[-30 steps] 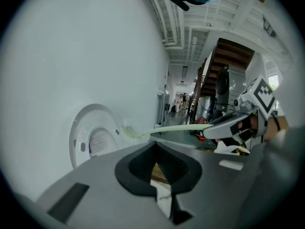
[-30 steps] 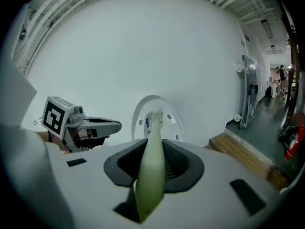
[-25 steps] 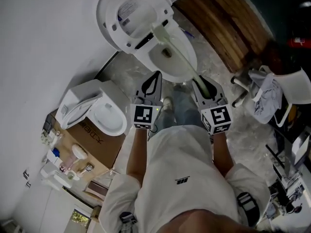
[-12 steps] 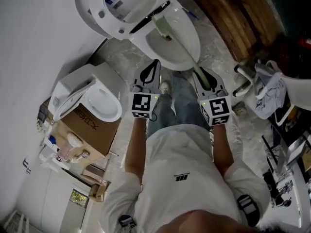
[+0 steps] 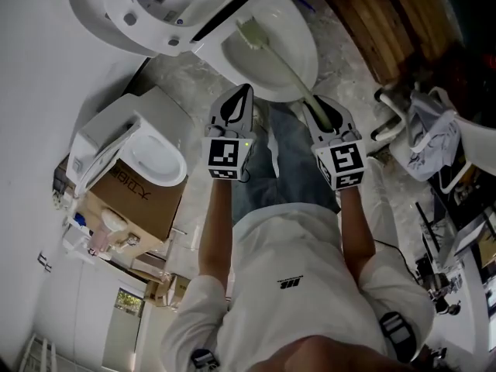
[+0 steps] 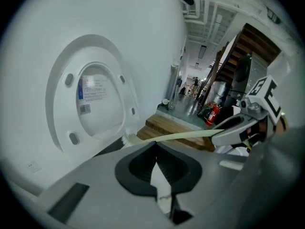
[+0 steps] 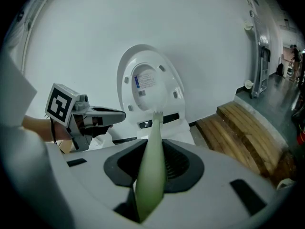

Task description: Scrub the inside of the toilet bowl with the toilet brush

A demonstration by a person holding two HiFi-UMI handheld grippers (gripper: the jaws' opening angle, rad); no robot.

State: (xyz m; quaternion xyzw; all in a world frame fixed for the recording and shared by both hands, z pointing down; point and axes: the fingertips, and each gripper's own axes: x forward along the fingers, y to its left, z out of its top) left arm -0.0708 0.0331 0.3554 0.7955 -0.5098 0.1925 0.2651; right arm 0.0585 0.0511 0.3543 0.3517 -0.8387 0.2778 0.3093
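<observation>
The left gripper [image 5: 238, 93] hovers at the near rim of the toilet bowl [image 5: 240, 68], jaws pressed together on nothing. The pale green toilet brush [image 5: 280, 62] slants into the bowl (seat [image 5: 108, 18] raised), bristles toward the back, handle clamped by the right gripper [image 5: 316, 105].

You've got two tongs, left tongs [image 5: 244, 93] and right tongs [image 5: 313, 107]; one toilet brush [image 5: 275, 56]; two toilets, open toilet [image 5: 308, 49] and side toilet [image 5: 155, 163]; one cardboard box [image 5: 132, 200].
</observation>
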